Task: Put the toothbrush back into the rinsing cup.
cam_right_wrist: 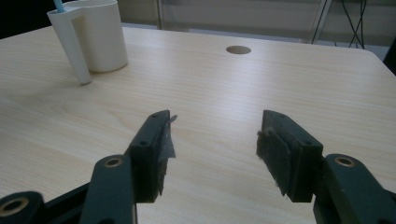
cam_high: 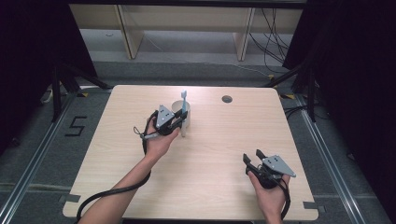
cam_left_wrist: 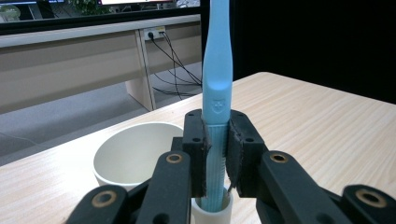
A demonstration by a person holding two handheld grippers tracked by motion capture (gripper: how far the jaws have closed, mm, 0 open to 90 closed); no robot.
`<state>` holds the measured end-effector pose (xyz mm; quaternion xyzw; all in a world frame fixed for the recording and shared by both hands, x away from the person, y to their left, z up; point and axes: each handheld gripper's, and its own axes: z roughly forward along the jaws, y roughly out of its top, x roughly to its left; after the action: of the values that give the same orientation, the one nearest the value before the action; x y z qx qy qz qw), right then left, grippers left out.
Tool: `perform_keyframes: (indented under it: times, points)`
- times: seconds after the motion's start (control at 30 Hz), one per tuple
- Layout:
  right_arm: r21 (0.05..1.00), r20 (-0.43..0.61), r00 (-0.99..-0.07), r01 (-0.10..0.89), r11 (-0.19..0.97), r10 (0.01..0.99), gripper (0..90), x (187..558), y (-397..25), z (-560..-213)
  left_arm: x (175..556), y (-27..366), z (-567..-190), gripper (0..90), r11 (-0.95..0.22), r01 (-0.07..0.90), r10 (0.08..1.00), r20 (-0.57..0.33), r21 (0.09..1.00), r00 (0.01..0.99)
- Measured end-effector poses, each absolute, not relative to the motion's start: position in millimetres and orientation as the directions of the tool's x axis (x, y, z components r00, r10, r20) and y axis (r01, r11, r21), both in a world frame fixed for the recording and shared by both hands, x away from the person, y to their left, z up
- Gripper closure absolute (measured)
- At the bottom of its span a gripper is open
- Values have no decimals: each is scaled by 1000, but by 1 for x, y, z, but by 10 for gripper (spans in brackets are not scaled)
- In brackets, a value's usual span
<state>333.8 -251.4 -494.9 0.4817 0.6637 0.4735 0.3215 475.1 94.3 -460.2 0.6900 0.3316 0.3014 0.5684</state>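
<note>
We had the left gripper [cam_left_wrist: 216, 154] clenched on the blue toothbrush [cam_left_wrist: 217, 70], which stood upright between its fingers, lower end in the narrow white holder tube [cam_left_wrist: 211, 213] just below them. The cream cup [cam_left_wrist: 133, 151] sat just beyond those fingers. Our right gripper [cam_right_wrist: 212, 149] was released, bare table [cam_right_wrist: 219, 93] between its fingers.

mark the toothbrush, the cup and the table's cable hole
toothbrush [cam_left_wrist: 216, 70]: left gripper view, on the light blue handle above the jaws.
cup [cam_right_wrist: 102, 35]: right gripper view, on the white outer wall.
cable hole [cam_high: 227, 99]: high view, on the round opening near the table's far edge.
</note>
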Motion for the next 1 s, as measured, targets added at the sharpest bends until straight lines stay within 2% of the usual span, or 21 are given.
perform_keyframes:
  times: [0.3, 0.33, 0.5, 0.53, 0.57, 0.7, 0.93, 0.97, 1.0]
  points:
    - [940, 36, -339, 332, 84, 940, 445, 335, -251, -496, 474, 98, -466, 783, -118, 138, 806, 14, 983, 591]
    - [941, 13, -331, 323, 101, 943, 445, 335, -252, -496, 473, 99, -467, 783, -117, 143, 807, 10, 983, 590]
    - [937, 40, -330, 339, 79, 943, 444, 335, -249, -496, 473, 100, -470, 783, -114, 147, 809, 6, 983, 588]
    - [943, 11, -326, 319, 99, 945, 444, 336, -250, -496, 473, 99, -470, 783, -111, 148, 809, 3, 983, 588]
    - [934, 61, -314, 352, 57, 947, 444, 334, -247, -496, 473, 99, -470, 783, -111, 148, 809, 3, 983, 588]
    - [940, 23, -330, 329, 93, 944, 444, 335, -250, -497, 473, 99, -472, 782, -117, 152, 808, 5, 981, 589]
    - [940, 26, -326, 331, 88, 945, 443, 335, -250, -496, 474, 98, -473, 781, -115, 158, 811, 1, 981, 585]
    - [936, 50, -321, 347, 68, 946, 444, 334, -249, -496, 474, 98, -474, 781, -116, 159, 811, 1, 981, 585]
    - [941, 27, -333, 327, 88, 943, 443, 336, -250, -497, 474, 98, -474, 781, -116, 162, 809, -1, 980, 587]
